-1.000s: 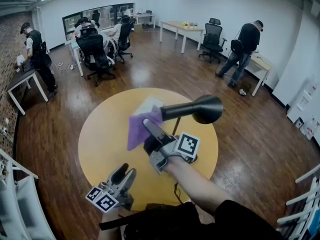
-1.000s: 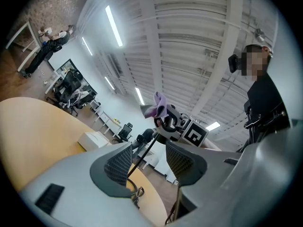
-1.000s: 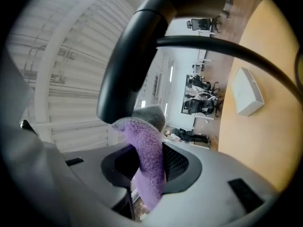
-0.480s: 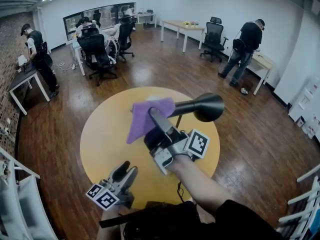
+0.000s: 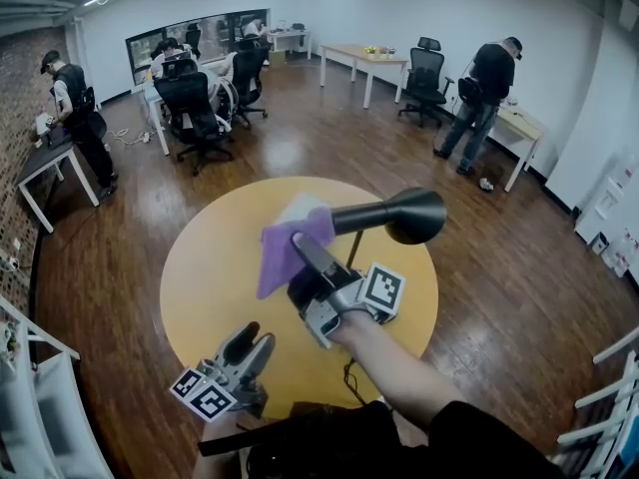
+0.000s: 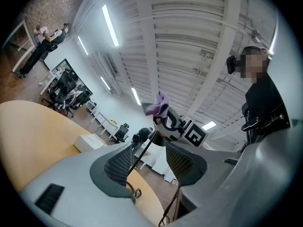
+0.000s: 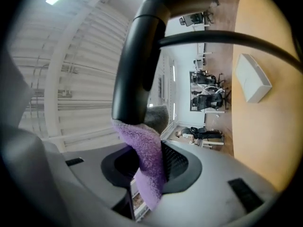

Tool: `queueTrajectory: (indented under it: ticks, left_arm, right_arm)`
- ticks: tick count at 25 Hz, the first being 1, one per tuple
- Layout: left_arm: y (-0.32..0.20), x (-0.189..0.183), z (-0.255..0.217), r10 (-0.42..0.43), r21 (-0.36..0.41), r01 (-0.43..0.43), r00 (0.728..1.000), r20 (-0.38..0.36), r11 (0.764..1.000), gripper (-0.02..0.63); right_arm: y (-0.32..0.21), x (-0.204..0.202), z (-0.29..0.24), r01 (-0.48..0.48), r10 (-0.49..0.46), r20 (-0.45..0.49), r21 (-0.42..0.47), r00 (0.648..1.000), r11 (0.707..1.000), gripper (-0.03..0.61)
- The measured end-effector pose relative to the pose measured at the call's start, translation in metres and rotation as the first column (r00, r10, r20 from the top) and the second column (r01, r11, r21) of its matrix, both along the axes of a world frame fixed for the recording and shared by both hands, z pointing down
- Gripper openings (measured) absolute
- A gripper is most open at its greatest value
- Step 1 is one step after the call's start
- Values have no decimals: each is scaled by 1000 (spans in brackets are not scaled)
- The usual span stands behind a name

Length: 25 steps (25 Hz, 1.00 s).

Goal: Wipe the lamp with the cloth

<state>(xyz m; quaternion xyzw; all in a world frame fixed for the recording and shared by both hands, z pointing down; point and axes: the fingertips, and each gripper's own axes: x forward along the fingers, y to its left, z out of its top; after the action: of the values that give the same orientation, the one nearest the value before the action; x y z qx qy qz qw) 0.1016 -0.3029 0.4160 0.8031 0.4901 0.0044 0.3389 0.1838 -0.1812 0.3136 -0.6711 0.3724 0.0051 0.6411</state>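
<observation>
Right, our right gripper [image 7: 150,167] is clamped on a fold of the purple cloth [image 7: 144,150], and the cloth's top edge presses on the black lamp [image 5: 399,216] arm just ahead of the jaws. The lamp head sits off to that gripper's right. Our left gripper [image 6: 149,161] is slack, jaws apart with nothing between the pads, low over the near edge of the round yellow table [image 5: 200,267], well apart from the lamp. A white box [image 7: 253,77] lies on the table beyond the cloth
</observation>
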Motion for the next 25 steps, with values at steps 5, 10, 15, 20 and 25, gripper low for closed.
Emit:
queueTrajectory:
  ticks: [5,10,15,20,25]
  left_arm:
    - [3,-4,-4,-3,13,3,1000,-10,1000,207]
    - [10,0,-1,2,15,-2,1000,-6,1000,207]
    - [54,4,-12,17,27,-15,999,-44,1000,209]
    - [107,14,-31,-34,127,55,987,-157,990,209]
    - [160,29,-40,-53,219,97,979,-199,971,209]
  right_arm:
    - [22,-11,23,-6,7,14,-43,1000,999,110]
    - [81,-36,41,-58,58,2,-48,998,997,110]
    - [140,-69,54,-52,47,-28,-217,999,975,110]
    - [197,-95,103,-28,40,3,-676,999,736,110]
    - [279,-62,150,-31,163,37,-918,986,396,110]
